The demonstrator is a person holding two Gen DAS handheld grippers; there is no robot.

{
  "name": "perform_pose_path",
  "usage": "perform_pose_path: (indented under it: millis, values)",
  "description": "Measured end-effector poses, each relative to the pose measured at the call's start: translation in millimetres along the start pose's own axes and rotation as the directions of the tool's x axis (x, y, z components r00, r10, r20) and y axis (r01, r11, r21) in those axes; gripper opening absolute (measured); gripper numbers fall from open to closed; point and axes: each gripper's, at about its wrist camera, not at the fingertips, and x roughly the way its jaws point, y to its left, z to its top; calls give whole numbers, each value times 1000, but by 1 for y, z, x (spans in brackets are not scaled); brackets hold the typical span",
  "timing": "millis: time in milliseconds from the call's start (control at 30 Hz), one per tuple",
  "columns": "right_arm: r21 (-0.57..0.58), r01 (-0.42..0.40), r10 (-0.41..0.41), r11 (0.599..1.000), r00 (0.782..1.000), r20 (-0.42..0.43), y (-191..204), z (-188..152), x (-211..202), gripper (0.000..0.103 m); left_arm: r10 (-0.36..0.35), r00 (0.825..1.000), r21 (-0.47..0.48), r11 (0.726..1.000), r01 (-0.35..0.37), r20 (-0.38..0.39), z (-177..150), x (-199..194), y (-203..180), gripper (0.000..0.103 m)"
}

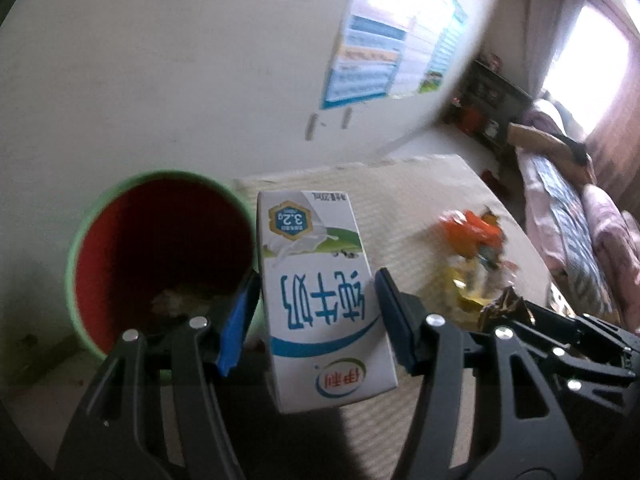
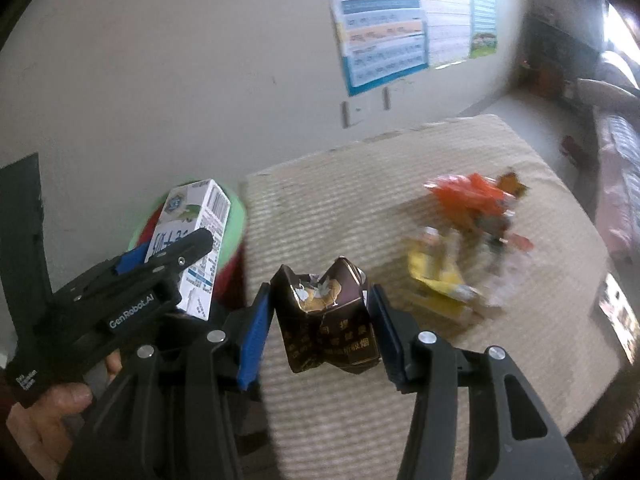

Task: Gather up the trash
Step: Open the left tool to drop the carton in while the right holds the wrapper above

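My left gripper [image 1: 316, 312] is shut on a white and blue milk carton [image 1: 320, 300] and holds it beside the rim of a green bin with a red inside [image 1: 160, 256]. The carton [image 2: 196, 248] and the left gripper [image 2: 160, 264] also show in the right wrist view, in front of the bin [image 2: 234, 220]. My right gripper [image 2: 320, 328] is shut on a crumpled dark brown cigarette pack [image 2: 328, 320], held over the beige table [image 2: 360, 200]. Orange wrappers [image 2: 476, 200] and a yellow wrapper [image 2: 436, 276] lie on the table ahead.
The bin holds some scraps at its bottom [image 1: 176, 300]. A white wall with a poster [image 2: 400, 20] stands behind the table. A bed with pink bedding [image 1: 572, 216] lies to the right. The orange wrappers [image 1: 472, 228] also show in the left wrist view.
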Motion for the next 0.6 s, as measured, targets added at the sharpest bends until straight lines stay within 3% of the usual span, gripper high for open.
perform_pose_path:
  millis: [300, 600]
  values:
    - [-112, -148, 145, 983, 989, -36, 79, 31, 43, 48, 135, 991, -132, 982, -135, -11, 3, -1, 92, 57]
    - [-148, -234, 223, 961, 971, -90, 128, 58, 81, 49, 199, 979, -220, 954, -204, -42, 5, 1, 146, 57]
